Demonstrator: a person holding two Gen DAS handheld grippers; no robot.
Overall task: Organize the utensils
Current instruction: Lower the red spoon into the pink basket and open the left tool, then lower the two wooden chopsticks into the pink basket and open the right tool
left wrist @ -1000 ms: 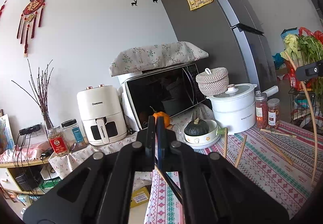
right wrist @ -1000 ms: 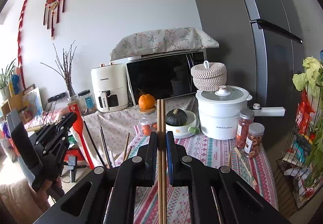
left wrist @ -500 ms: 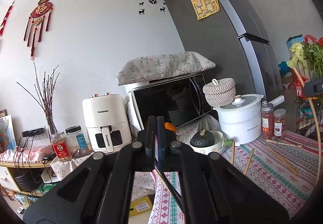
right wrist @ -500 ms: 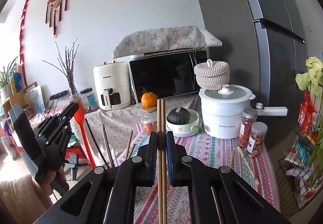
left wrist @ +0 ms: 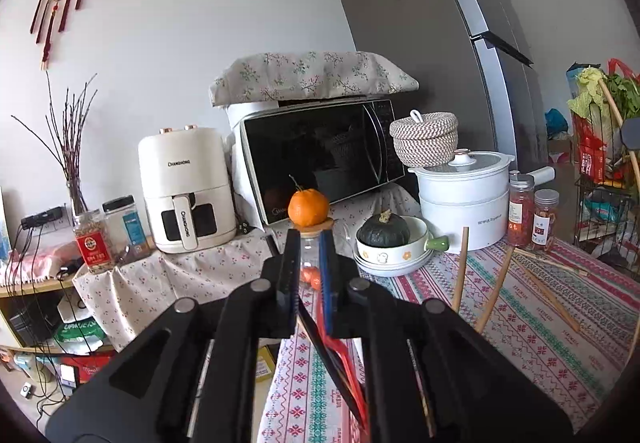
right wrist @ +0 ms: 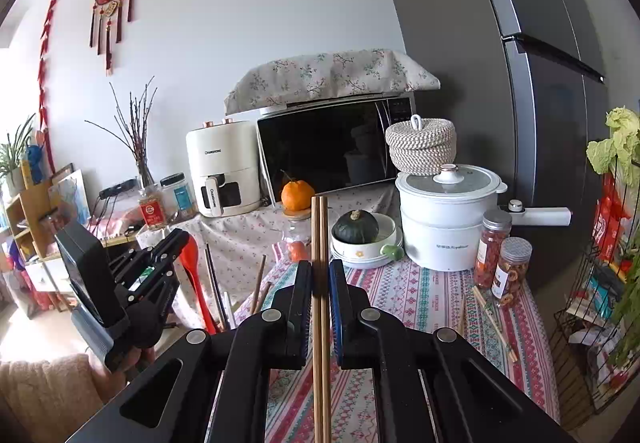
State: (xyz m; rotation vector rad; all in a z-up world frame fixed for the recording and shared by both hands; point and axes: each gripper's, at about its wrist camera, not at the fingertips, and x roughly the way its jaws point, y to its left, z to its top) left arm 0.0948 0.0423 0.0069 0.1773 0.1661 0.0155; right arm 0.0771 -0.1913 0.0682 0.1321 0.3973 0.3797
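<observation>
Right wrist view: the right gripper (right wrist: 320, 279) clamps a pair of wooden chopsticks (right wrist: 320, 243), which stand upright between its pads above the patterned tablecloth (right wrist: 420, 295). At far left in the same view, the left gripper (right wrist: 176, 239), carried in a person's hand (right wrist: 132, 359), hangs beside a red spatula (right wrist: 192, 263) and dark chopsticks (right wrist: 212, 283) that lean at the table's left edge. In the left wrist view the left gripper's (left wrist: 309, 243) jaws are opening, and the red handle and a dark stick lie low in the gap; whether the pads touch them cannot be told. More wooden chopsticks (left wrist: 460, 267) lie scattered near the white pot (left wrist: 464, 199) and two spice jars (left wrist: 520, 211). The step in hand appears to be gathering loose utensils into one bundle at the left; the next move likely calls for carrying the clamped pair left to that group and releasing them there without knocking the leaning pieces off the edge.
</observation>
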